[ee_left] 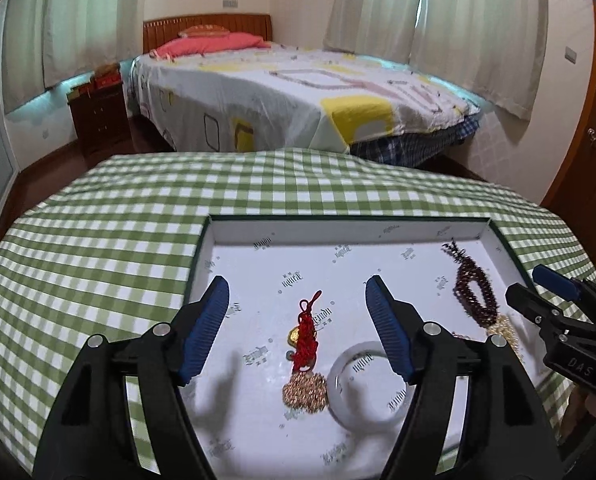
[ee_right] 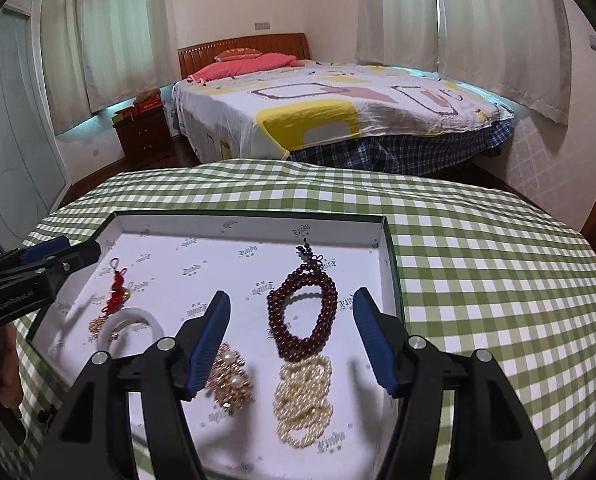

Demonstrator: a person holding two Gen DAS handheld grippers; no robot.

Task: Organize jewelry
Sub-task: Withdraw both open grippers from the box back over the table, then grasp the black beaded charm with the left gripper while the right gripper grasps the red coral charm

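Observation:
A shallow white-lined box (ee_left: pixel 213 248) (ee_right: pixel 386 248) lies on the green checked cloth. In it lie a red knotted charm with gold pieces (ee_left: pixel 306 330) (ee_right: pixel 115 292), a gold bead cluster (ee_left: pixel 305 391), a white bangle (ee_left: pixel 340 396) (ee_right: pixel 131 318), a dark red bead bracelet (ee_left: pixel 476 294) (ee_right: pixel 304 312), a cream pearl strand (ee_right: pixel 304 398) (ee_left: pixel 506 330) and a gold-and-pearl piece (ee_right: pixel 231 378). My left gripper (ee_left: pixel 298 292) hangs open above the red charm, nothing between its fingers. My right gripper (ee_right: pixel 291 304) is open over the dark beads and pearls, holding nothing.
The table's green checked cloth (ee_left: pixel 97 248) (ee_right: pixel 498 264) spreads around the box. Behind it stand a bed (ee_left: pixel 298 96) and a dark bedside cabinet (ee_left: pixel 97 116). A hand (ee_right: pixel 1 368) holds the left gripper's handle at the left edge of the right wrist view.

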